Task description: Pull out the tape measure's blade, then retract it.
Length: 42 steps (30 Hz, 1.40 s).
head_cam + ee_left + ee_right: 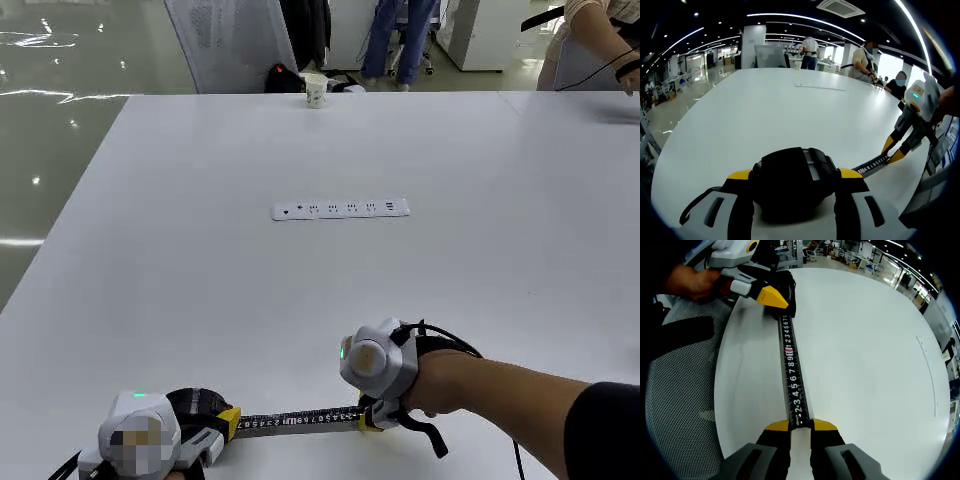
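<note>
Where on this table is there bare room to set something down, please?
The table is bare between the power strip and the blade, and from the strip to the paper cup. The near edge is crowded: left gripper on the tape measure, right gripper on the blade.

Left gripper (222,428) sat low, near left, jaws clamped round the case (790,181). Right gripper (368,418) to its right, faced the left one, jaws pinched on the blade tip (799,416). Right forearm (500,385) extended in from the right, sleeve (605,430) dark
</note>
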{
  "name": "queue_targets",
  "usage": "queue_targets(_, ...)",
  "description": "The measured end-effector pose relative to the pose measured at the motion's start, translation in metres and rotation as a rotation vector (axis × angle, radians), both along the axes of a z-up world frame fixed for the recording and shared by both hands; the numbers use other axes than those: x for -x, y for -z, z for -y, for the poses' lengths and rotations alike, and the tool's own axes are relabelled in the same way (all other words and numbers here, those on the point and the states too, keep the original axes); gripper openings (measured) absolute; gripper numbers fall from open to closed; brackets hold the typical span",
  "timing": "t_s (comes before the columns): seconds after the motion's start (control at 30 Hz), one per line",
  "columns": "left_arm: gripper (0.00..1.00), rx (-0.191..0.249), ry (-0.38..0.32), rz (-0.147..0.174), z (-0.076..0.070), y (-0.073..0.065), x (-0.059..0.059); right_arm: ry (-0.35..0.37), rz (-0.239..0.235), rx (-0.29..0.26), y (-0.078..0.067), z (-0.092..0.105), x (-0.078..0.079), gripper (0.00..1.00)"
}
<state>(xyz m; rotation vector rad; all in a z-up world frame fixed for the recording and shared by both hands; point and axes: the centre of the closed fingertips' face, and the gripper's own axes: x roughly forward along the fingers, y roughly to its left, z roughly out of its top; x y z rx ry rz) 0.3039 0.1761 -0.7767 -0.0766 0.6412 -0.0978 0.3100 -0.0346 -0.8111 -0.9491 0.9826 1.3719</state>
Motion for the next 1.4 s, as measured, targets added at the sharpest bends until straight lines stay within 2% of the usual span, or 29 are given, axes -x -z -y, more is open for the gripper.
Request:
queue_targets(0.63, 0.60, 0.001, -0.002, -0.001, 0.000, 0.000, 0.001, -0.021, 0.011, -0.022, -0.001, -0.005, 0.002, 0.11)
queue_targets(0.73, 0.60, 0.001, -0.001, -0.001, 0.001, -0.001, 0.001, -0.029, 0.011, -0.035, -0.001, -0.006, 0.002, 0.11)
queue_targets(0.83, 0.60, 0.001, -0.002, -0.001, 0.001, -0.001, 0.001, -0.067, 0.022, -0.065, -0.001, -0.006, 0.004, 0.11)
queue_targets(0.93, 0.60, 0.001, -0.001, -0.001, 0.001, -0.001, 0.001, -0.066, 0.017, -0.086, -0.002, -0.006, 0.003, 0.10)
queue_targets(1.1, 0.60, 0.001, -0.001, -0.001, 0.000, 0.000, 0.001, -0.050, 0.010, -0.124, -0.001, -0.008, 0.002, 0.10)
queue_targets(1.2, 0.60, 0.002, 0.000, -0.003, 0.001, 0.000, 0.001, -0.011, -0.009, -0.161, -0.002, -0.012, 0.002, 0.10)
queue_targets(1.4, 0.60, 0.002, 0.001, -0.005, 0.001, 0.000, 0.001, -0.019, -0.003, -0.158, -0.003, -0.015, 0.003, 0.10)
